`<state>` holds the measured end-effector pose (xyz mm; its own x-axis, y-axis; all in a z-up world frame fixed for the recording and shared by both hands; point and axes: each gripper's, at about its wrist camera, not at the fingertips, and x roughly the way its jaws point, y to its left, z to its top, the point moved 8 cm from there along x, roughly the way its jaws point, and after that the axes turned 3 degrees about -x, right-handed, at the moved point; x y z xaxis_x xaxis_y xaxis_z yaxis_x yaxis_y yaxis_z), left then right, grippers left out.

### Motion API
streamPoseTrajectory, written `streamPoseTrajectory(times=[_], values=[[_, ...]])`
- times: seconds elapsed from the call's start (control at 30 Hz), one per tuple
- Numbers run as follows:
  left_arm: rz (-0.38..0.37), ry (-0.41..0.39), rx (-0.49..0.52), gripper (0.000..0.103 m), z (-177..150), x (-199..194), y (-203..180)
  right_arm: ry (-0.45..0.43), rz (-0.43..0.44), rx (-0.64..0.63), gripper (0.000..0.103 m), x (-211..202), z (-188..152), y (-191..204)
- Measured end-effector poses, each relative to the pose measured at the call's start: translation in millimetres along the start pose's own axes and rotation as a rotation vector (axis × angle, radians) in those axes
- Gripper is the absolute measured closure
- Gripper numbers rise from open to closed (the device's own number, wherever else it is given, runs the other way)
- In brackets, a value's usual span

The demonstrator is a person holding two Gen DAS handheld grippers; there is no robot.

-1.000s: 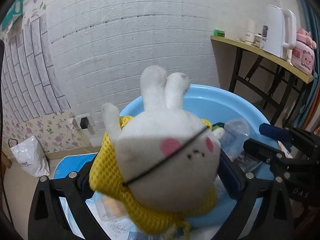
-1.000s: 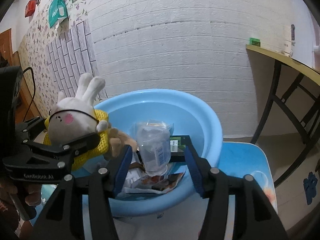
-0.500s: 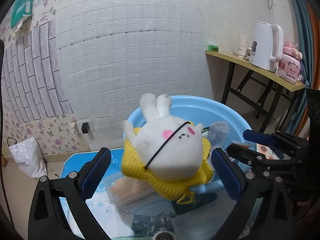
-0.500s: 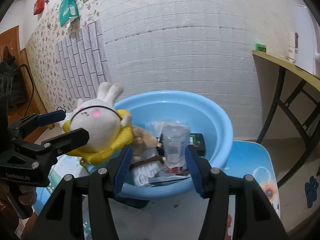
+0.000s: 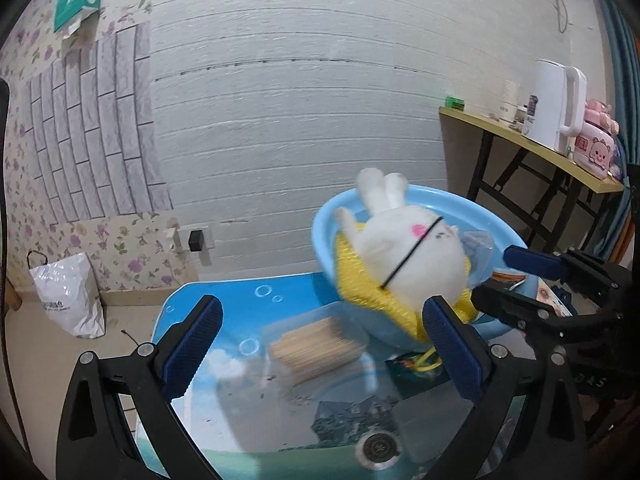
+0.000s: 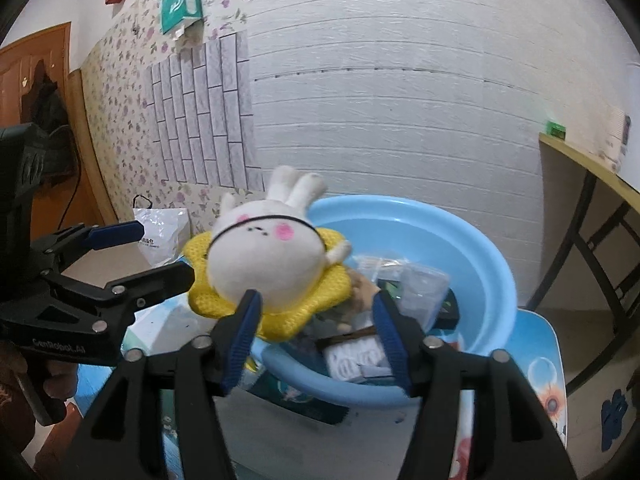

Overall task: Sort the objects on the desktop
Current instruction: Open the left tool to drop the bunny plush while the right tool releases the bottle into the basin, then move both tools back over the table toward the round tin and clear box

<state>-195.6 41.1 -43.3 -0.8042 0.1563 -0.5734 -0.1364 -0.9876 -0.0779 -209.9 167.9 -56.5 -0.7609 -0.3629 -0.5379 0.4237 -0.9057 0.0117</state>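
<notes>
While both my tongs stand spread, left tongs (image 5: 320, 348) empty and right tongs (image 6: 316, 334) opening on nothing, the plush rabbit (image 6: 266, 258) rests on the blue basin (image 6: 472, 240) rim; I fear it slides onto the desk (image 5: 224, 308).

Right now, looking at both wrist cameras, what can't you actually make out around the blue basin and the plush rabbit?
- Basin contents, right wrist view: the plush rabbit and the right gripper, jaws opening, cover part of the pile; package labels too small to read.
- Clear box of wooden sticks, left wrist view: blurred.
- Basin's far side, left wrist view: hidden behind the rabbit.
- Left gripper: empty and open.
</notes>
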Motion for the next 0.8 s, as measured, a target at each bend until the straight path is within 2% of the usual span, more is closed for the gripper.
streamPoseTrajectory(times=[0.07,0.2,0.4,0.8], values=[[0.003,0.006,-0.009,0.003,-3,1,7,-0.009,0.011,0.008,0.03,1,3,4],[0.008,0.018,-0.031,0.003,-8,5,18,0.002,0.0,0.002,0.02,10,3,11],[0.001,0.026,-0.051,0.003,-11,11,25,0.015,-0.031,0.012,0.015,21,3,9],[0.007,0.044,-0.064,0.003,-15,24,35,0.034,-0.134,0.085,0.015,35,3,-34]])
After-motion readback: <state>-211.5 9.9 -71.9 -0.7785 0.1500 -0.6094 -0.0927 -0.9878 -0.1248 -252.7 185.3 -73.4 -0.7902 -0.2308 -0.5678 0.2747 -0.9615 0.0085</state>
